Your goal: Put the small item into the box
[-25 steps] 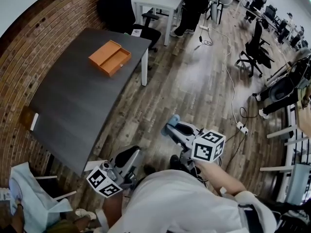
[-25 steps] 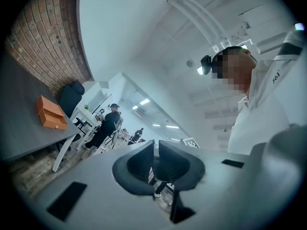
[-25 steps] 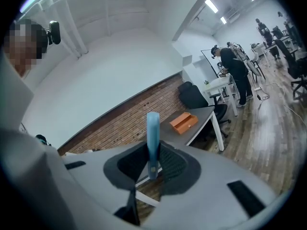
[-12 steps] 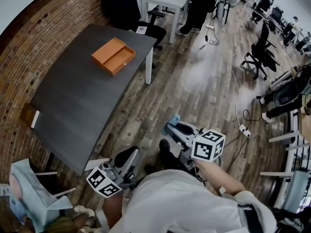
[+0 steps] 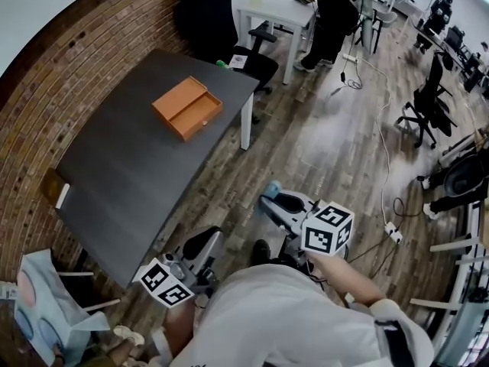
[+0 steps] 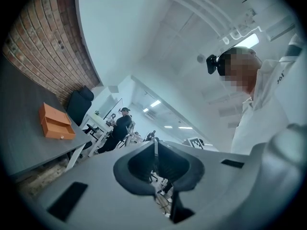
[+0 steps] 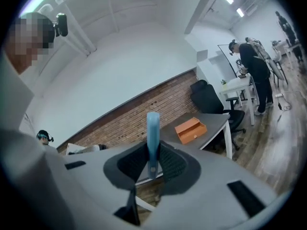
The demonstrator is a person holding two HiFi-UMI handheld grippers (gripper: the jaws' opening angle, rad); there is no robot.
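Observation:
An open orange box (image 5: 188,108) lies on the far part of a dark grey table (image 5: 130,174); it also shows in the left gripper view as box (image 6: 55,122) and in the right gripper view as box (image 7: 190,130). My right gripper (image 5: 273,199) is held over the wooden floor, well short of the table. It is shut on a small blue item (image 7: 153,138), which sticks up between the pads and shows as a blue tip (image 5: 273,187) in the head view. My left gripper (image 5: 200,246) is low by the table's near corner, shut with nothing in it (image 6: 155,158).
A black office chair (image 5: 206,14) stands at the table's far end, by a white desk (image 5: 279,10) and a standing person (image 5: 332,14). More chairs (image 5: 428,105) and a floor cable with a power strip (image 5: 395,232) are to the right. A brick wall (image 5: 46,75) runs along the table's left.
The table and the orange box have shifted right and slightly down in the head view as the person moves. Both grippers keep the same pose; the blue item stays gripped.

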